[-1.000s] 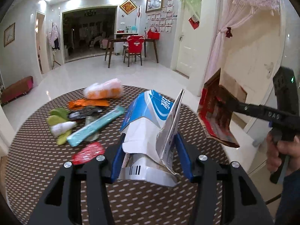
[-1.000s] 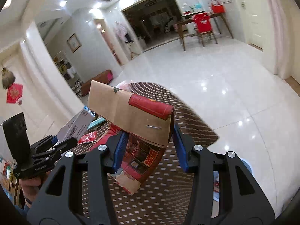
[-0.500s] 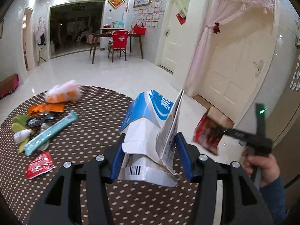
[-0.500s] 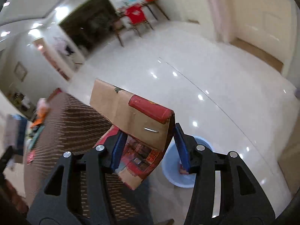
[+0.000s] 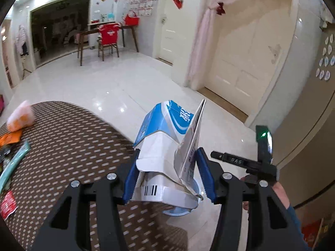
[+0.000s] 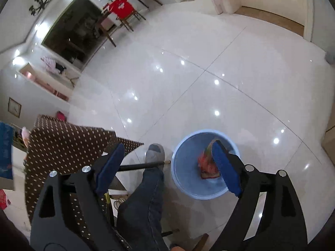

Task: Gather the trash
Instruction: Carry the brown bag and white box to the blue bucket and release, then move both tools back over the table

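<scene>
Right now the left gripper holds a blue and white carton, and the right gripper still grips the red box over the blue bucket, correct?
Not quite. In the right wrist view the right gripper is open and empty; its jaws have just been opening, and the red box lies inside the blue bucket. The left gripper does hold the carton.

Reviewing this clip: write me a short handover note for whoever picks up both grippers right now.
Right gripper: jaws have just been opening, nothing between them; the red carton lies in the blue bin on the floor.
Left gripper: shut on the crushed blue-and-white carton, with the bin's rim showing just under it.
Done: red carton binned.
Left: drop the blue-and-white carton, then fetch the wrappers on the dotted table.
</scene>
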`<state>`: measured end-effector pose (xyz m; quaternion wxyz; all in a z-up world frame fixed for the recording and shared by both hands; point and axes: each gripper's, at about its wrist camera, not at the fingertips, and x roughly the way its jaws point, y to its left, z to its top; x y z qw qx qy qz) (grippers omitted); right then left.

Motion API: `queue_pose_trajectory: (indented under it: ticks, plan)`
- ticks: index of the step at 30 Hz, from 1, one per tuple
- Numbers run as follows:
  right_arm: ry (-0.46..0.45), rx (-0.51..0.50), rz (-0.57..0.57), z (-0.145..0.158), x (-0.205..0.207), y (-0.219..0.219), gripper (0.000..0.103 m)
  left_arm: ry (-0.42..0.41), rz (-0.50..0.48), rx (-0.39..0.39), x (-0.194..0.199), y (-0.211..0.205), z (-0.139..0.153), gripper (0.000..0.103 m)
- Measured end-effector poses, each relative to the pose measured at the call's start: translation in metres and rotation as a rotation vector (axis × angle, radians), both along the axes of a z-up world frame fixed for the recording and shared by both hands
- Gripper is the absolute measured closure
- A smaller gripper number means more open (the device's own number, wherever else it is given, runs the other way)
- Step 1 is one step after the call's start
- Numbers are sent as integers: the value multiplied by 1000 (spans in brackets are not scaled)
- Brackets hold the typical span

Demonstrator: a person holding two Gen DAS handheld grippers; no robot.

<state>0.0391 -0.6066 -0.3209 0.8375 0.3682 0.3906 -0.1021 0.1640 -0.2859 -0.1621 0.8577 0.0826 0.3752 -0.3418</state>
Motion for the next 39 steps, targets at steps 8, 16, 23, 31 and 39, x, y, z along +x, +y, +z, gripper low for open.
queue_pose_trajectory:
  ticks: [8, 16, 23, 31, 39]
  plan:
    - [-90, -27, -65, 41, -37, -35, 16, 79, -82, 69, 4, -69, -37, 50]
    - [-132, -36, -81, 63, -45, -43, 15, 201, -99, 201, 28, -114, -85, 25]
    - [-132, -35, -62, 63, -41, -27, 11, 150, -20, 136, 27, -97, -70, 12]
    - [-150, -74, -50, 84, -38, 0, 6, 54, 22, 53, 2, -61, -28, 10]
    - [-197, -122, 22, 119, -29, 43, 6, -30, 53, -18, -21, -16, 9, 9]
